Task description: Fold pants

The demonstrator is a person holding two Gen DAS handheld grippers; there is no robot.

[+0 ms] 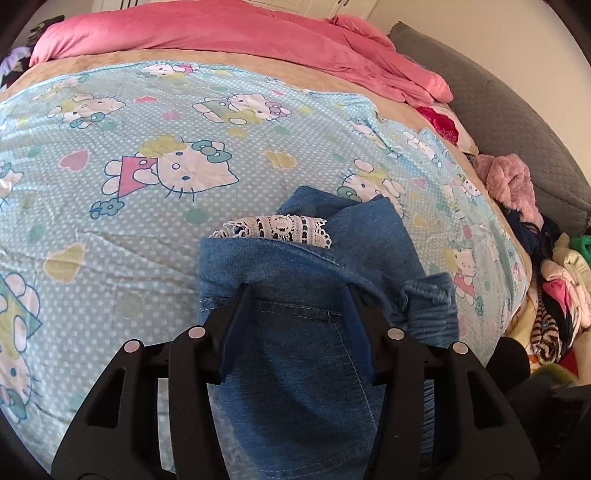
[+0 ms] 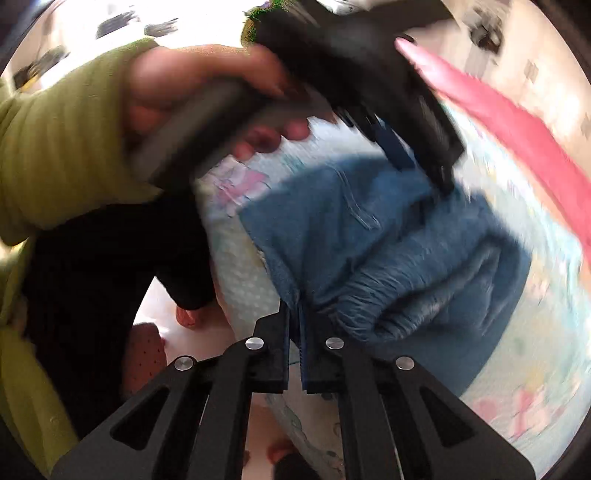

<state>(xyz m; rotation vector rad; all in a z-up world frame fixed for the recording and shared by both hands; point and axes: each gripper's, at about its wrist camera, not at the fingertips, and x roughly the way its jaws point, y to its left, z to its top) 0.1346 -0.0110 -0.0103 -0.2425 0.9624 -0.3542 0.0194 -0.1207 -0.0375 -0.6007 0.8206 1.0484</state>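
Blue denim pants point(image 1: 295, 362) lie bunched on the cartoon-cat bed sheet point(image 1: 110, 184), with a strip of white lace point(image 1: 273, 226) showing at a fold. My left gripper point(image 1: 297, 295) is shut on a thick fold of the denim, which fills the gap between its pads. In the right wrist view the pants point(image 2: 406, 258) lie crumpled near the bed's edge. There my right gripper point(image 2: 296, 310) is shut, pinching the denim's near edge. A hand point(image 2: 192, 81) in a green sleeve point(image 2: 62, 140) holds the left gripper point(image 2: 424, 173) on the far side of the pants.
A pink duvet point(image 1: 229, 33) lies across the far end of the bed. A grey padded headboard point(image 1: 509, 110) runs along the right side. A heap of mixed clothes point(image 1: 554, 280) sits at the right edge. The person's dark trouser legs point(image 2: 110, 277) stand against the bed.
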